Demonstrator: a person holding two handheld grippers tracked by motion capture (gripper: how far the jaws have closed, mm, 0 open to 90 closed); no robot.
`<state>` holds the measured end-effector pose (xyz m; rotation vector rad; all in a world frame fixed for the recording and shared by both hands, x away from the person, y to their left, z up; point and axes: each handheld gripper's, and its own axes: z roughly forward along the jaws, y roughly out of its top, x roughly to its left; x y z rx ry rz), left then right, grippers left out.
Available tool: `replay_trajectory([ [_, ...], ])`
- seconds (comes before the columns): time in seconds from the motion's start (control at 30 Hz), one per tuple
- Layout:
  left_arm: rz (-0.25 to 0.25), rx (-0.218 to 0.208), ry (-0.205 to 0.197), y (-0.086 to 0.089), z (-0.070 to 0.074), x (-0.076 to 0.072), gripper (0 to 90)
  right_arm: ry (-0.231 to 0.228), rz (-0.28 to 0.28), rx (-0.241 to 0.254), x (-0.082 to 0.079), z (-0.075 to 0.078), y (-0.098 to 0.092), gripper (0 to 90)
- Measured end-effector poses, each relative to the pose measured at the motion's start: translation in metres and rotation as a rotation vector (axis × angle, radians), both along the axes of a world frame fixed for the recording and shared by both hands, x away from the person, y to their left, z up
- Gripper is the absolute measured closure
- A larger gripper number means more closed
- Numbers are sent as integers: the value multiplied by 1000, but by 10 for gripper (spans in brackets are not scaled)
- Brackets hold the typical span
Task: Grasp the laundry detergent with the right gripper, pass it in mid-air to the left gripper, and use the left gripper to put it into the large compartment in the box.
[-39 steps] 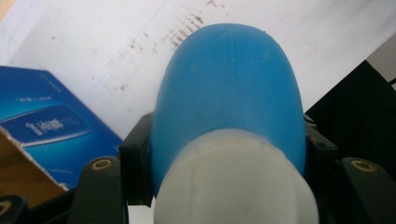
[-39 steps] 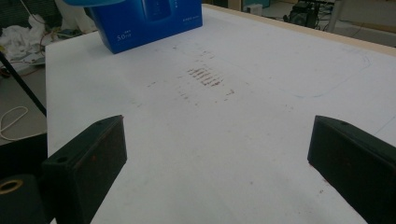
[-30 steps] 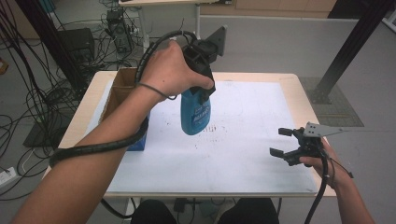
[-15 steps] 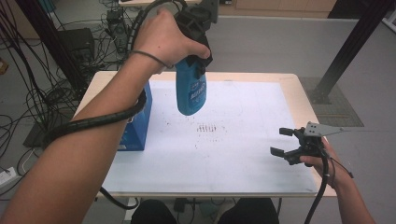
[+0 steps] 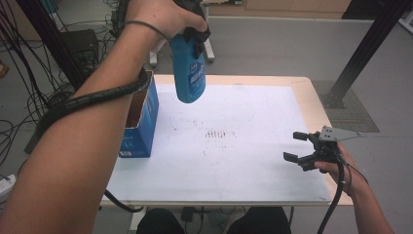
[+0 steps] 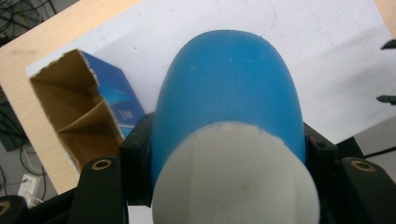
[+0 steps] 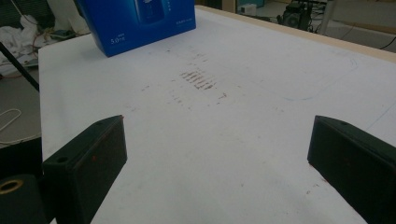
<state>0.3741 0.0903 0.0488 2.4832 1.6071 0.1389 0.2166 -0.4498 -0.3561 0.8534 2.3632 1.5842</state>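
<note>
Left claw point(image 5: 192, 29) clamps the bottle point(image 5: 190, 75) by its cap end, high at 11 o'clock over the box point(image 5: 141, 122); a slack grip drops it; right claw point(image 5: 302, 146), wide and empty, sits at 4 o'clock.

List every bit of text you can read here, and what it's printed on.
"5.0" followed by a small unit, white print on the blue box.
Other white print on the box: too small to read.
White lettering on the blue bottle held by the left gripper: too blurred to read.

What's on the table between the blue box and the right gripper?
Nothing but bare white sheet with faint reddish marks, between the blue box and right gripper, in the high view.
</note>
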Motion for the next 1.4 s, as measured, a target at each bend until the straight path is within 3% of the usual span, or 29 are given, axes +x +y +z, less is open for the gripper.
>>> replay_trajectory([
  [0.3,102,-10,-4,26,14,10,379,-1,-4,-2,-1,0,-1,45],
  [0.53,200,-7,-13,50,16,13,379,-4,-4,4,-1,1,0,45],
  [0.77,304,32,-18,79,8,15,379,-6,-3,7,0,-1,1,47],
  [0.97,392,39,-23,107,2,14,379,-9,-3,5,1,0,2,46],
  [1.4,476,90,-25,128,-9,14,379,-6,0,-3,3,0,4,47],
])
